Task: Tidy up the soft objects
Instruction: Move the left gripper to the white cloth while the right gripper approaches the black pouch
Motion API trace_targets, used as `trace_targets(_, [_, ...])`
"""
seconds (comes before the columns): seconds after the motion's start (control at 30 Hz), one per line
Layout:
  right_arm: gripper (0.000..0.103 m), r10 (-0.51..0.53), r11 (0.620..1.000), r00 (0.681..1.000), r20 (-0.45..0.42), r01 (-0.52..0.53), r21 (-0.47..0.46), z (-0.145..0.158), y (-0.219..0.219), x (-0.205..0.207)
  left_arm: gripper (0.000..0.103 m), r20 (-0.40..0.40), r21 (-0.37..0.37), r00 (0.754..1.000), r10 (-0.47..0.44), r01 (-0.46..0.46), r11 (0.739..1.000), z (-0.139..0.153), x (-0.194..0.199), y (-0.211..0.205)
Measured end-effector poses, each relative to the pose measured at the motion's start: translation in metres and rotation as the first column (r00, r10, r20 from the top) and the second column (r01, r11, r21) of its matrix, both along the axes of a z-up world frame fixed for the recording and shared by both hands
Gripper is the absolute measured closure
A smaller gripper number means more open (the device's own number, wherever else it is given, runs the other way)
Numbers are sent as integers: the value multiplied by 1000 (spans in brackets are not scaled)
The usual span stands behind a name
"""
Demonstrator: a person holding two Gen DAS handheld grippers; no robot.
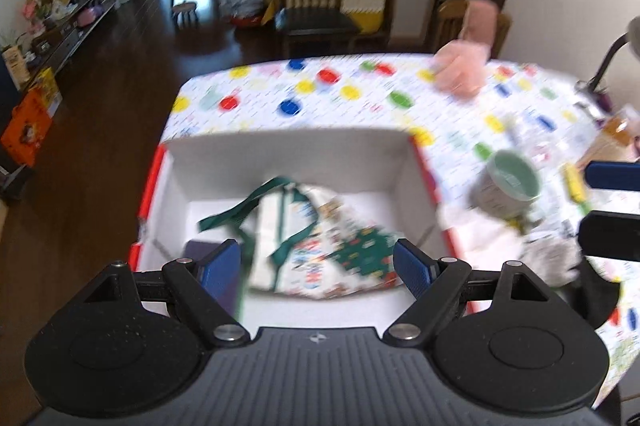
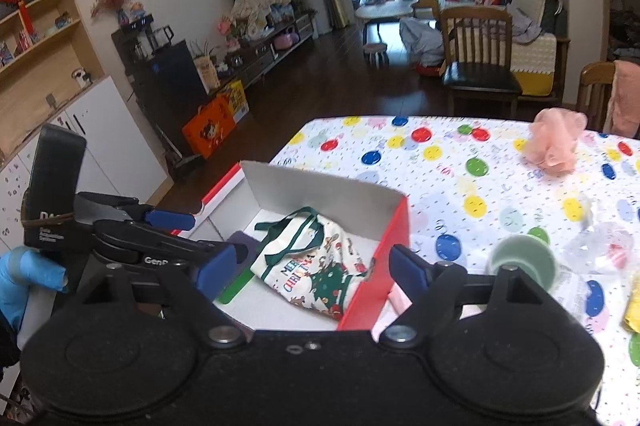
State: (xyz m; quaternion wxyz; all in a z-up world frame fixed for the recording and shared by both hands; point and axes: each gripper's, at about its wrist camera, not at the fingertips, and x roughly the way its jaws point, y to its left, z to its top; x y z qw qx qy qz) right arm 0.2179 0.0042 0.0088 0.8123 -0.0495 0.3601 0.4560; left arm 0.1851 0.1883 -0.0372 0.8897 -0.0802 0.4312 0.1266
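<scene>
Both tools stand wide open w/ nothing between the blue pads. Your left tool (image 1: 318, 262) hangs over the open white cardboard box w/ red outer sides (image 1: 280, 145), pointing down into it. Your right tool (image 2: 308, 266) sits by the box's near right corner, also empty.

Inside the box lies the white Christmas-print fabric tote bag w/ green straps (image 2: 316, 266), crumpled on the box floor, straps flopped toward the far wall. A dark purple flat item (image 1: 200, 250) lies beside it at the left; can't tell what it is.

Box sits at the table's near left edge, on the white tablecloth w/ coloured dots (image 2: 460, 153). Pink fluffy mesh pouf (image 2: 554, 141) rests on the cloth well apart from the box, far right side. Pale green mug (image 1: 510, 185) stands just right of the box.

In the right wrist view your blue-gloved hand (image 2: 24, 278) holds the left tool.
</scene>
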Motion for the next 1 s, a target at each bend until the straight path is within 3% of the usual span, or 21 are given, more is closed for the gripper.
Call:
trace_targets(0.3, [12,-99,992,992,72,93,87,12,-63,-7,19,164,-3,984,-69,70,998,31,-8,-55])
trace_targets(0.6, [5,-236,964,963,129,215,154,1,-140,-11,13,249,-26,959,-132,143,989,35,-3,-107])
trace_targets(0.67, [3,-261,959,954,144,240,150,-4,-154,-10,9,259,-29,956,-137,149,988,32,-1,-117])
trace_targets(0.7, [3,-271,957,951,151,250,144,-9,-162,-9,2,261,-27,956,-136,148,989,31,0,-122])
trace_targets(1.0, [1,-309,951,938,153,303,64,-50,-213,1,1,282,-65,948,-149,174,983,4,13,-160])
